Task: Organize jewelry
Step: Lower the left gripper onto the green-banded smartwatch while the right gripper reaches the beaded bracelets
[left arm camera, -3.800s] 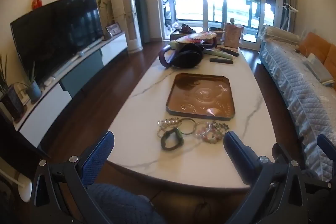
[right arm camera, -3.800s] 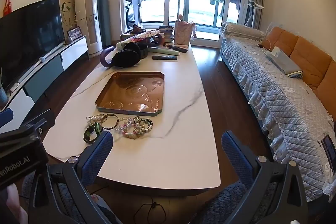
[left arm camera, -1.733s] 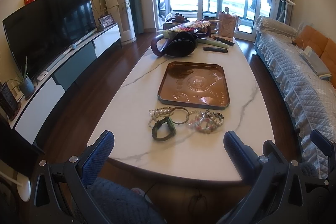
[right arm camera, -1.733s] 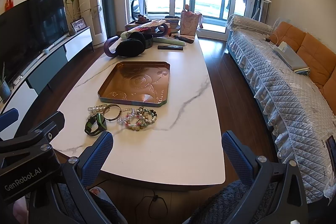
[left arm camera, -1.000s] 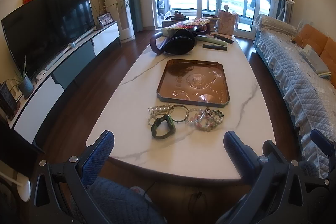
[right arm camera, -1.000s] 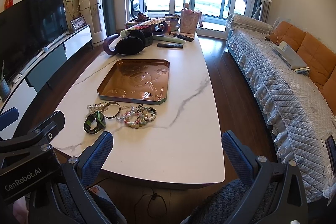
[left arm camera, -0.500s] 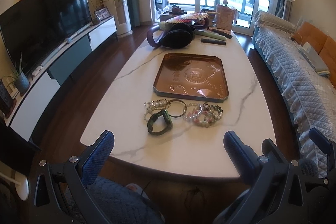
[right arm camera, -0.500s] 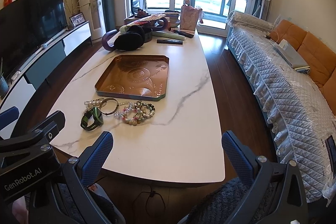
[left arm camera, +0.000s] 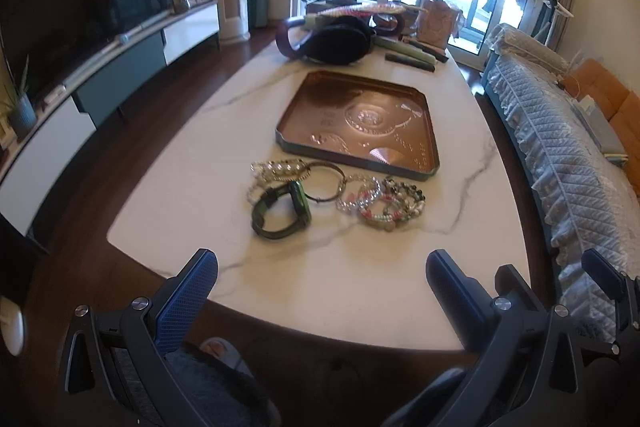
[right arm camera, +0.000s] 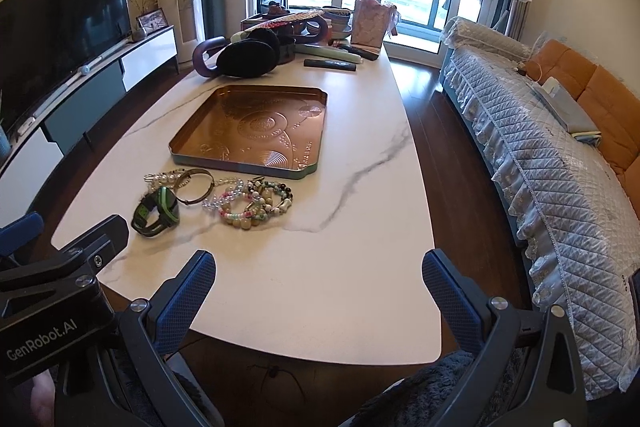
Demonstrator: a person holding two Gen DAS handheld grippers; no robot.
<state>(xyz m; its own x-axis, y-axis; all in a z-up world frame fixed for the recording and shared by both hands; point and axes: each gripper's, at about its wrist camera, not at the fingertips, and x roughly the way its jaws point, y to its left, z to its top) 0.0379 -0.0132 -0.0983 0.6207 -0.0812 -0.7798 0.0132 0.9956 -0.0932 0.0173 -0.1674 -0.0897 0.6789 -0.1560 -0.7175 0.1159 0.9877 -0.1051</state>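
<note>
Nothing is sorted yet: the copper tray (left arm camera: 357, 125) in the middle of the desk (left arm camera: 320, 259) lies bare, while the green watch (left arm camera: 282, 205), the thin bangle (left arm camera: 325, 180), the pearl bracelet (left arm camera: 276, 169) and the heap of beaded bracelets (left arm camera: 382, 201) all sit in a cluster on the marble between the tray and the near edge. The left gripper (left arm camera: 320, 291) and the right gripper (right arm camera: 318, 287) both hang over that near edge with fingers spread wide and grasping nothing. Compared with the earlier frames the jewelry lies as it did, but both grippers have come closer to it and tilted down toward the cluster
</note>
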